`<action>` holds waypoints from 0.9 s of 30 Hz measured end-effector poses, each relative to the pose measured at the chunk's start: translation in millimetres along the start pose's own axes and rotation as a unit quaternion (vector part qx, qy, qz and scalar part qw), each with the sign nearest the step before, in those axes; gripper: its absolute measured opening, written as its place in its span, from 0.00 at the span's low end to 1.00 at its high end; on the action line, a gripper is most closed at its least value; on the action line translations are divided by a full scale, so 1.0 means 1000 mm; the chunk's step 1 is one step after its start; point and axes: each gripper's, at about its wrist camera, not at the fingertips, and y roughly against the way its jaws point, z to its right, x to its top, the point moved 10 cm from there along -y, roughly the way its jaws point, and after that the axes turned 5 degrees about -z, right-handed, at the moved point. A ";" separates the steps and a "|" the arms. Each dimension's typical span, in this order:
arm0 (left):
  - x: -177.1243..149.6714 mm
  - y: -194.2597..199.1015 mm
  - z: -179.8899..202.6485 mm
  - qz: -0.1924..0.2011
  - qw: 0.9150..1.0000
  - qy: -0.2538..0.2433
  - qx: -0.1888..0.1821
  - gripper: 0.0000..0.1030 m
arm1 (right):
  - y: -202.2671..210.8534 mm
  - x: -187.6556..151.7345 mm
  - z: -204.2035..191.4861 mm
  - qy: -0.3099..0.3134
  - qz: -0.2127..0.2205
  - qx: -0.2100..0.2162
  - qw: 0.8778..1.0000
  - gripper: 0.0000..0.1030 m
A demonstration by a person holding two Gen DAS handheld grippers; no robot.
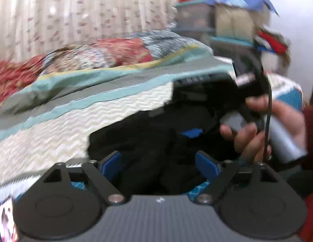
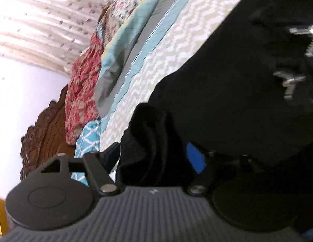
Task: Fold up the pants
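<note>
With the black pants point(image 1: 156, 141) bunched on the bed point(image 1: 75, 125), the left gripper point(image 1: 158, 165) gapes open around cloth while the right gripper point(image 2: 154, 157) pinches a fold that could slip and spoil the crease.

A bed point(image 1: 45, 141) carries everything, covered by a cream sheet with a pale zigzag pattern. Black pants point(image 1: 156, 137) lie bunched directly on the sheet near the front edge. Further back lies a rumpled blanket point(image 1: 85, 92) in teal and grey bands with a yellow edge. Behind it rests a quilt point(image 1: 108, 54) patterned in red, white and blue. A carved dark wooden headboard point(image 2: 45, 129) stands at 1 end.
</note>
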 end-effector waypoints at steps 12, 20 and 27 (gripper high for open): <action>-0.007 0.010 -0.086 -0.012 0.980 0.199 0.026 0.82 | -0.040 -0.024 -0.039 0.233 -0.042 -0.112 0.965 0.28; 0.025 -0.006 -0.059 0.007 0.982 0.188 -0.014 0.84 | 0.040 0.031 -0.040 0.270 0.081 -0.132 0.950 0.28; 0.043 -0.039 -0.018 -0.018 0.988 0.147 -0.053 0.84 | 0.059 0.031 0.031 0.237 0.084 -0.241 0.937 0.57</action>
